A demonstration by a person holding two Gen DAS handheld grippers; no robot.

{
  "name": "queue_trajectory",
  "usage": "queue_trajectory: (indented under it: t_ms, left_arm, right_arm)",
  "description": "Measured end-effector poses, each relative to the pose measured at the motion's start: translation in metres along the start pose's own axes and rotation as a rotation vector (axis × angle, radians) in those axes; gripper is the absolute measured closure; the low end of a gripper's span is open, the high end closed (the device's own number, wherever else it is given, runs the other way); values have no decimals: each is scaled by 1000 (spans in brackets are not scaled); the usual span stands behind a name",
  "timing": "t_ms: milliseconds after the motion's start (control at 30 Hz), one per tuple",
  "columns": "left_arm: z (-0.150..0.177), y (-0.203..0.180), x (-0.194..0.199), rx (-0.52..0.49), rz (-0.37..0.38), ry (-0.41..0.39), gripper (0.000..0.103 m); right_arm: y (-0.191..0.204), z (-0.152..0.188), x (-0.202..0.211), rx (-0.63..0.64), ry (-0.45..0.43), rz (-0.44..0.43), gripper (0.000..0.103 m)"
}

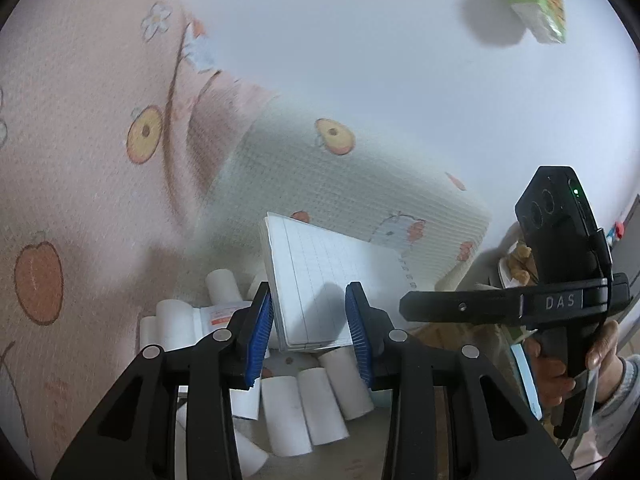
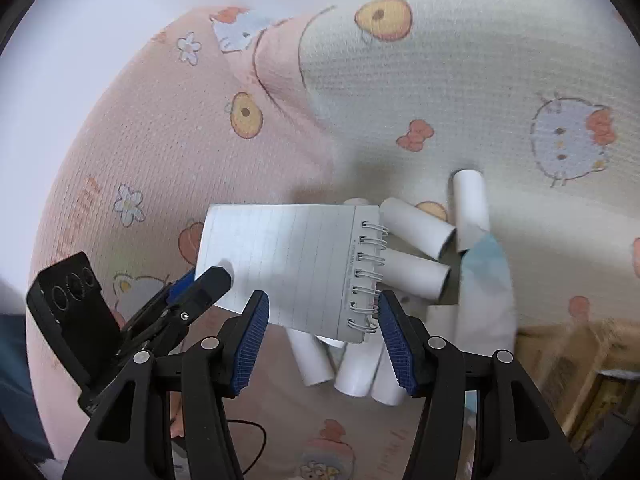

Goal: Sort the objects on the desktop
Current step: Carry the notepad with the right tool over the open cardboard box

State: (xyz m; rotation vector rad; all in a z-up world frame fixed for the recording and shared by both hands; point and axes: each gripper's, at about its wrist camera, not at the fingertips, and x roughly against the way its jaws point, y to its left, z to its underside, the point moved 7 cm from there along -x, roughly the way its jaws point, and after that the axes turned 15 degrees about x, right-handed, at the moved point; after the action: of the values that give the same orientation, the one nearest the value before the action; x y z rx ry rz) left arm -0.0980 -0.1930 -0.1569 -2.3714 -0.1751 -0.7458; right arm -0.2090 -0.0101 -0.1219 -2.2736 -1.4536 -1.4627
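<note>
Several rolls [image 2: 416,228] half hidden under notebook [image 2: 288,256], left fingers [image 1: 262,312] gripping it, right fingers [image 2: 394,332] open

A home, by the look of it: a soft quilted cloth [image 2: 168,152] printed with cartoon cats, fruit and flowers covers the surface, paper rolls [image 2: 416,226] and a notebook [image 2: 296,264] lie loose on it, and a small teddy [image 1: 520,260] sits at the edge.
</note>
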Motion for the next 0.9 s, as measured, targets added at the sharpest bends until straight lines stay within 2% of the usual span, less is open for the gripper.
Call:
queue_trajectory:
  t_ms: [200,300,433,633,900]
  left_arm:
    - [9,-29,18,-59,0,-31,63]
    - [16,-41,21,-55,10,-24,61]
    - [31,-58,20,-42,41,2,59]
    - [47,-84,15,-32,70,46,59]
    - [57,-127,9,-139,77,53,59]
  right_arm:
    - [9,15,23,42,-45,42,49]
    - [10,22,43,64,-99,66,49]
    - [9,33,71,129,-158,140,49]
    - [0,58,94,161,-170,232,49]
    - [-14,85,122,109,-200,286,49]
